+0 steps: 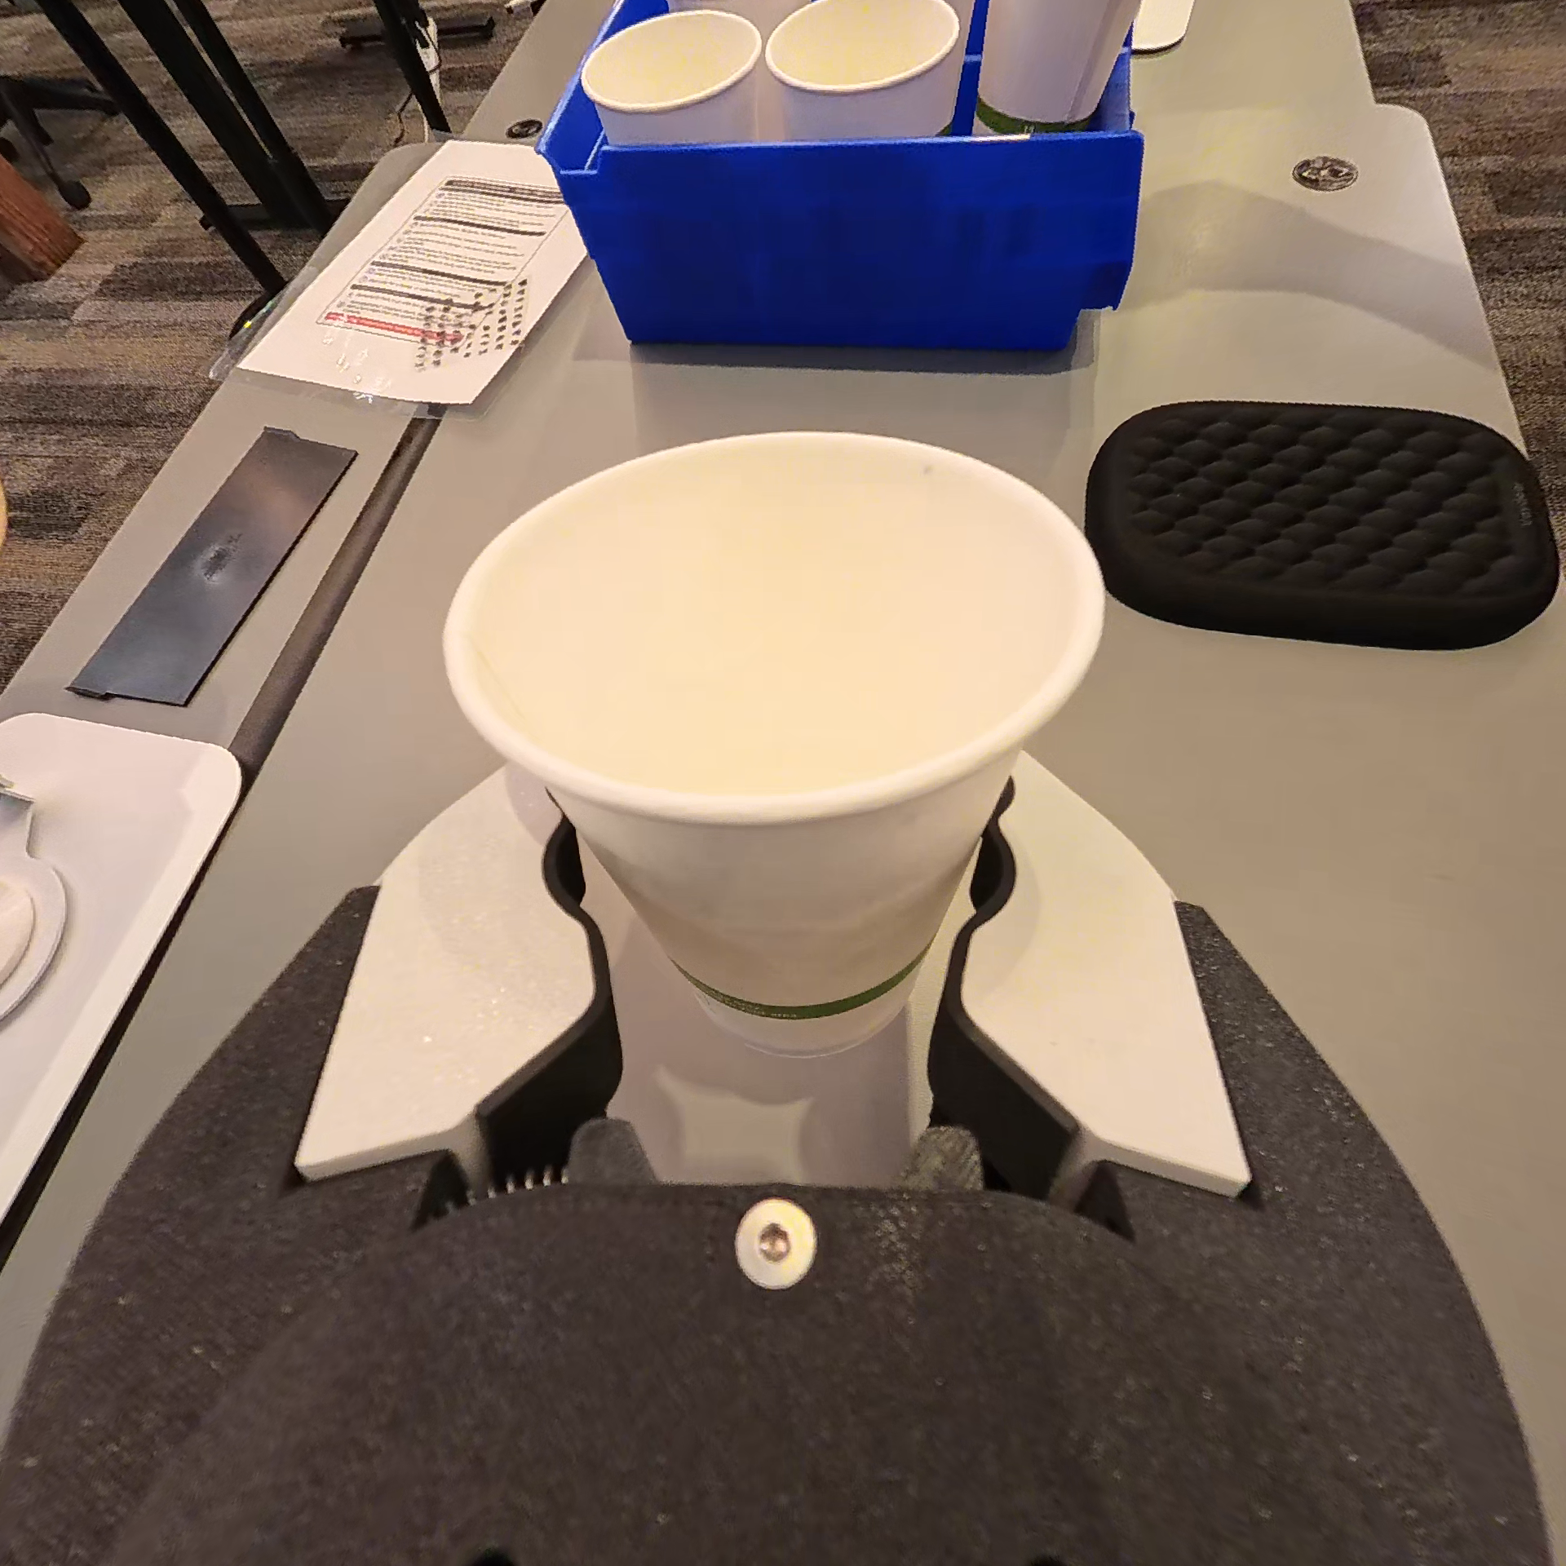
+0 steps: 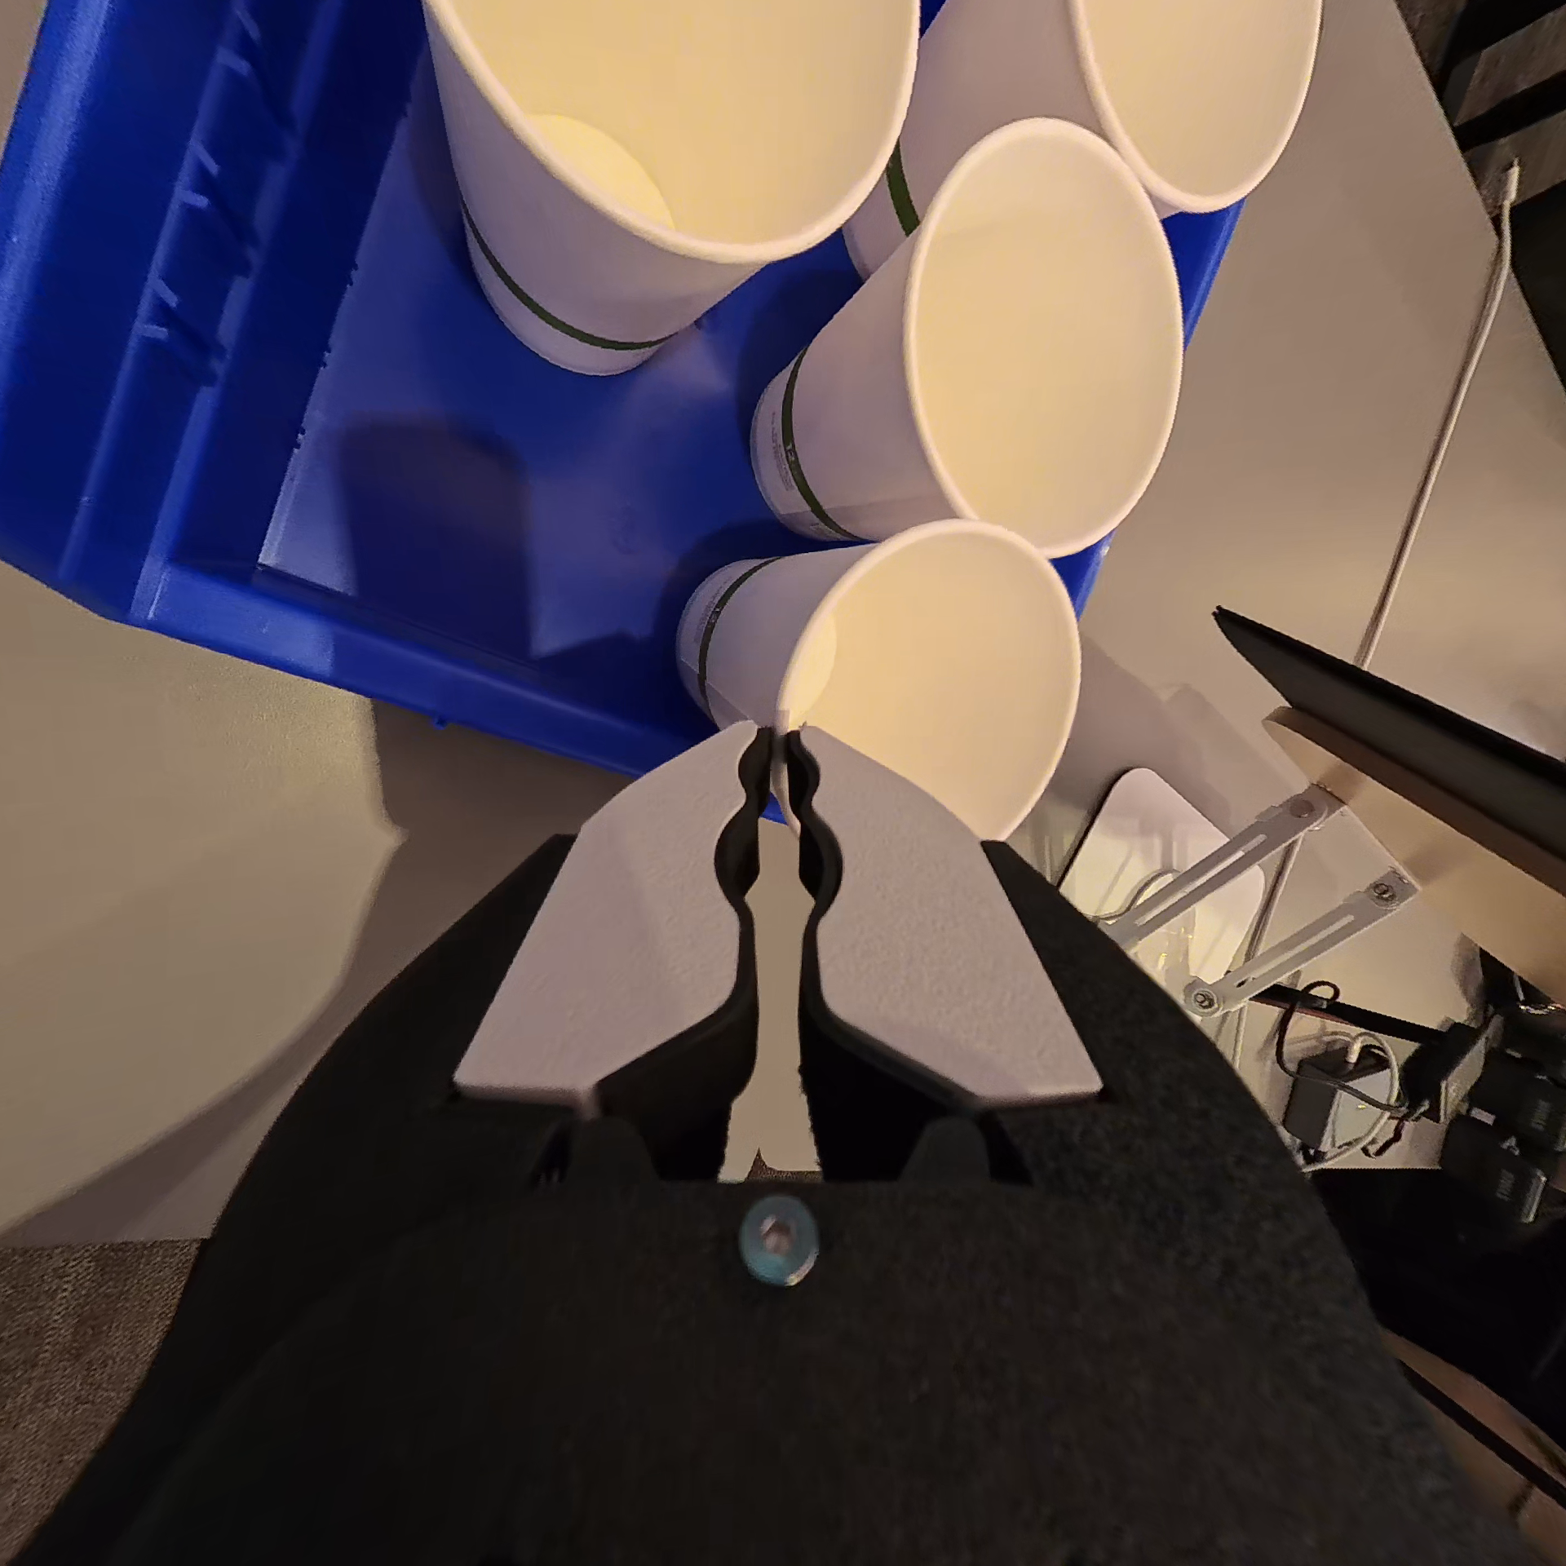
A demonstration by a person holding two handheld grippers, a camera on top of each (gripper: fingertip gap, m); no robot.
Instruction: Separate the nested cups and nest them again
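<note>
In the left wrist view, my left gripper (image 1: pixel 784 805) is shut on a white paper cup (image 1: pixel 763 678) with a green band. It holds the cup upright by its sides over the grey table (image 1: pixel 1186 847). In the right wrist view, my right gripper (image 2: pixel 773 741) is shut on the rim of another white paper cup (image 2: pixel 924 678), held at the near corner of the blue bin (image 2: pixel 339 441). Three more cups (image 2: pixel 669 169) (image 2: pixel 1034 339) (image 2: pixel 1203 85) stand in the bin. The bin (image 1: pixel 847 237) with two cups (image 1: pixel 669 76) (image 1: pixel 864 68) also shows far ahead in the left wrist view.
A black padded wrist rest (image 1: pixel 1322 525) lies right of the held cup. A laminated sheet (image 1: pixel 415 271), a black strip (image 1: pixel 212 568) and a white tray (image 1: pixel 110 847) lie on the left. A black panel on a bracket (image 2: pixel 1398 703) and cables (image 2: pixel 1356 1093) are right of the bin.
</note>
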